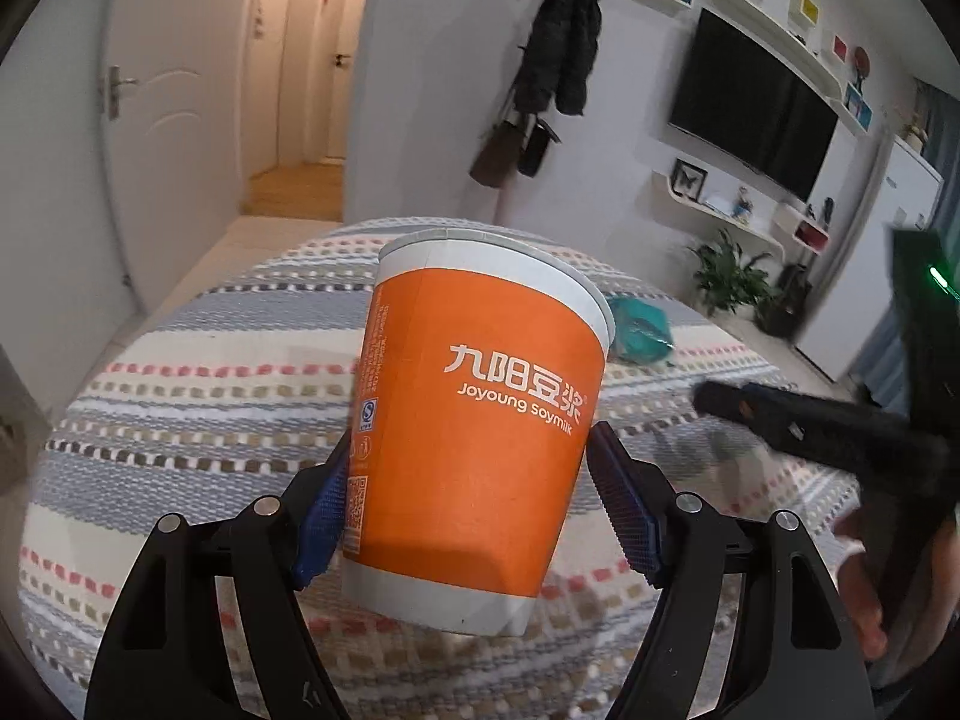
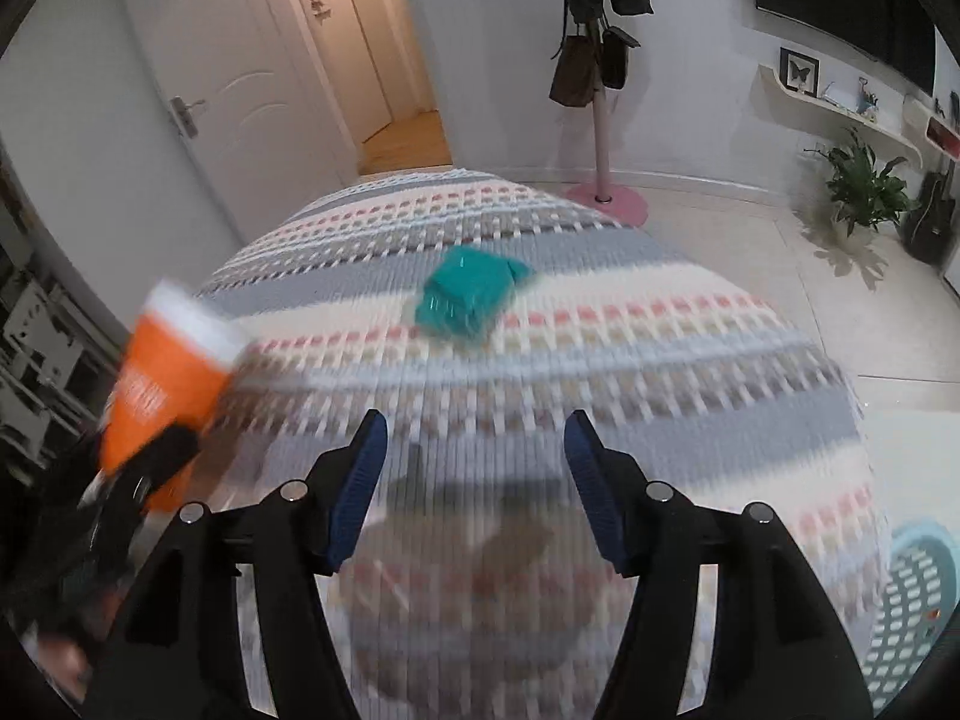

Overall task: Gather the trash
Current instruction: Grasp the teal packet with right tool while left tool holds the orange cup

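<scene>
A striped woven cloth (image 2: 600,372) covered the tabletop. Behind it stood a pink coat stand (image 2: 603,180) carrying a dark jacket (image 1: 564,30) and bags. A white door (image 1: 162,120), a wall-mounted television (image 1: 756,114) and a potted plant (image 2: 861,186) occupied the room

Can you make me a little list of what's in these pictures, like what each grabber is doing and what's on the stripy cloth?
Surface: table under a striped cloth
Left gripper: closed on the orange paper cup, which is tilted and looks lifted off the cloth
Right gripper: open, nothing between its fingers
Other trash: crumpled teal wrapper lying on the cloth, ahead of the right gripper
Basket: pale blue mesh basket beside the table, at the right wrist view's lower right
Picture quality: right wrist view is blurred
</scene>
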Action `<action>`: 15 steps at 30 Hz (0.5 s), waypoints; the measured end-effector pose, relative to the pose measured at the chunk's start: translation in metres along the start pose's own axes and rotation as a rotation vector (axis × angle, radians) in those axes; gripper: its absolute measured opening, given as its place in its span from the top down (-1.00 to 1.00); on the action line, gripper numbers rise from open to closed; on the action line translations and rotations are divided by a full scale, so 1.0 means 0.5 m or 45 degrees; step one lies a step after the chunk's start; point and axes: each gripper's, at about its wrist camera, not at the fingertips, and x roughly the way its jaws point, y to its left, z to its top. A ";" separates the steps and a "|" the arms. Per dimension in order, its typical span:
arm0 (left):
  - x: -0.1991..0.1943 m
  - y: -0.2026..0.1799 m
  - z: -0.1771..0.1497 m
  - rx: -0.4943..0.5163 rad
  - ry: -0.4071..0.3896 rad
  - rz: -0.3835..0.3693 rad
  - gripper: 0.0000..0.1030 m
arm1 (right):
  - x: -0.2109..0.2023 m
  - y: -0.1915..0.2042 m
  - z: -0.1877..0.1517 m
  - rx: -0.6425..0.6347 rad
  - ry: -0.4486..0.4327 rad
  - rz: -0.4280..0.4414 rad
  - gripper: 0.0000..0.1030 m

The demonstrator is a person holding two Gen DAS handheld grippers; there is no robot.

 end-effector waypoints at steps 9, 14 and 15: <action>-0.025 -0.020 -0.001 0.035 -0.087 0.080 -0.41 | 0.095 0.012 0.074 0.087 0.008 0.005 -0.27; -0.026 -0.017 0.000 0.030 -0.084 0.074 -0.41 | 0.118 0.033 0.094 0.079 -0.016 -0.068 -0.28; -0.026 -0.019 0.000 0.033 -0.083 0.074 -0.41 | 0.122 0.032 0.100 0.080 -0.016 -0.077 -0.27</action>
